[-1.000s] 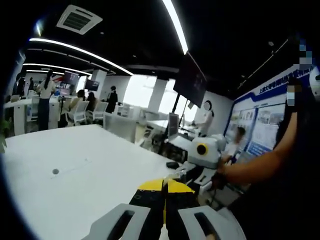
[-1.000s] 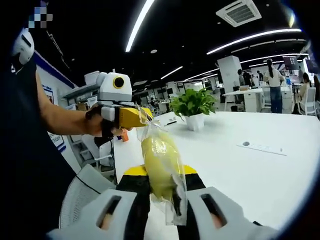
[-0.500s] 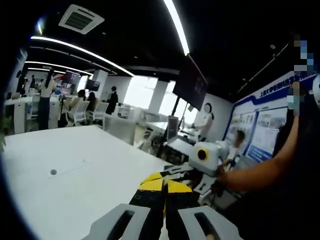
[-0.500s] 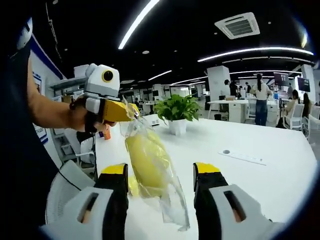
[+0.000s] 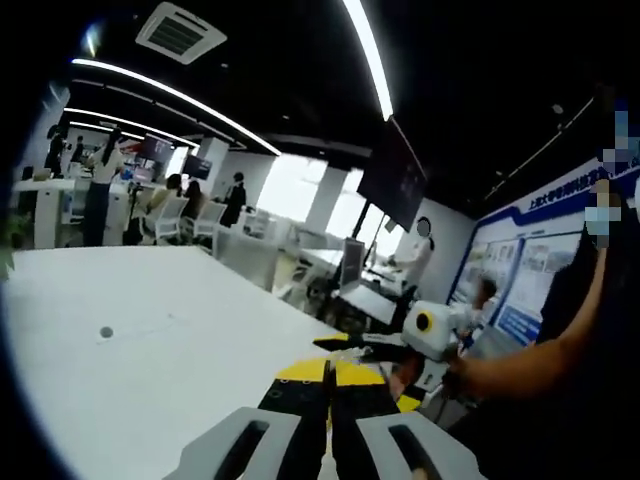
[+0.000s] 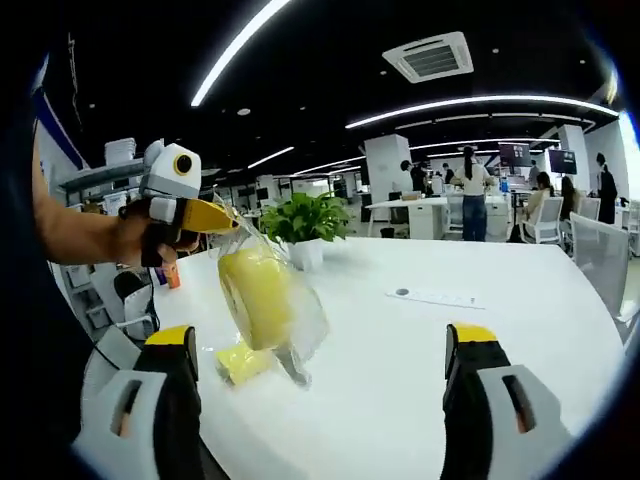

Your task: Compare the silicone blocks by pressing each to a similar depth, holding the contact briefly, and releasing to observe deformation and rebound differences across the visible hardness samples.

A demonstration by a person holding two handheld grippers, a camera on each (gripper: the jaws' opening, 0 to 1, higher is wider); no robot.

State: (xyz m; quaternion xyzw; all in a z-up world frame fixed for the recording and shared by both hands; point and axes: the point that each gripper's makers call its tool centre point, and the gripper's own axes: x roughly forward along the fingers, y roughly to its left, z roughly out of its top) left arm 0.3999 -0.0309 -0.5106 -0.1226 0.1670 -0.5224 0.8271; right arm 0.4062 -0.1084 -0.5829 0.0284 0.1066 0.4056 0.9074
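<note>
A clear plastic bag (image 6: 290, 330) with a yellow silicone block (image 6: 255, 295) inside hangs above the white table (image 6: 520, 340). My left gripper (image 6: 205, 215), held by a hand, is shut on the bag's top edge. In the left gripper view its yellow-tipped jaws (image 5: 325, 375) are pressed together. My right gripper (image 6: 322, 345) stands wide open, one jaw on each side of the bag and apart from it. A second yellow block (image 6: 243, 360) lies on the table under the bag. The right gripper (image 5: 385, 370) also shows at the right of the left gripper view, in a person's hand.
A potted plant (image 6: 305, 225) stands on the table behind the bag, and a flat socket strip (image 6: 430, 297) lies to its right. The person's arm (image 5: 530, 355) reaches in from the right. Desks, chairs and people fill the office behind.
My right gripper has opened wide and let go of the bagged block, which now hangs from the left gripper alone. A second yellow block has come into view on the table.
</note>
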